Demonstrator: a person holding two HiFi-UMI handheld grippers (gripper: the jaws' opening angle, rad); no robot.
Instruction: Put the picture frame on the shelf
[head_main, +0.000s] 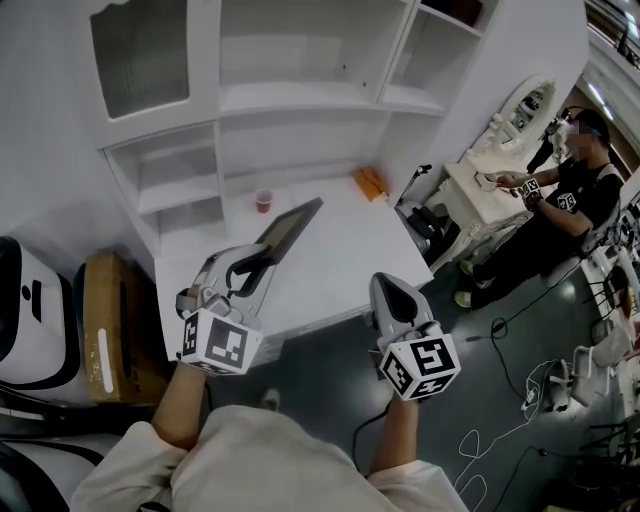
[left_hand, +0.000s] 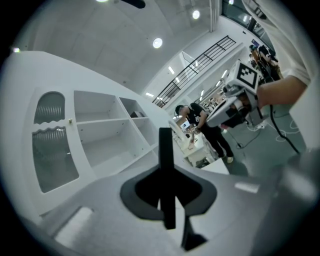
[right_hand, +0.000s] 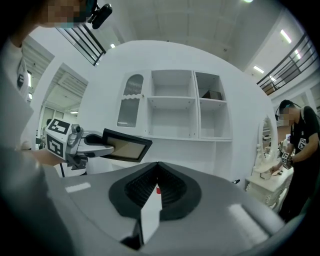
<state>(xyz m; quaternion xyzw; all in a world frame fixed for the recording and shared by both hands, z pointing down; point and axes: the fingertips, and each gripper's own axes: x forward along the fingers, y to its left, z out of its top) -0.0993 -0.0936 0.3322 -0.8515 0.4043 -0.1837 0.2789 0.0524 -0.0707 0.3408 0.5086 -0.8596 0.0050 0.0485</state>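
Picture frame, black-rimmed, rectangular, with a tan panel: where is it? (first onlooker)

In the air above the white bench, tilted, gripped at its lower end, its far end aimed toward the white shelf unit. It touches neither. (second onlooker)

What grips it? (first)

The left tongs, closed on the rim. Seen from their own camera, the picture frame appears edge-on, a dark bar pinched between the two pads. (second)

And the right tongs? (first)

Drawn together with nothing between them, held off the bench's front edge, beside the left pair and apart from it. From that side the frame shows its tan face. (second)

What stands on the bench? (first)

A small red cup near the back edge, and an orange object toward the back right corner. (second)

Anything around it? (first)

A brown cardboard box left of the bench. A person in black at a white dressing table on the far right, well apart. (second)
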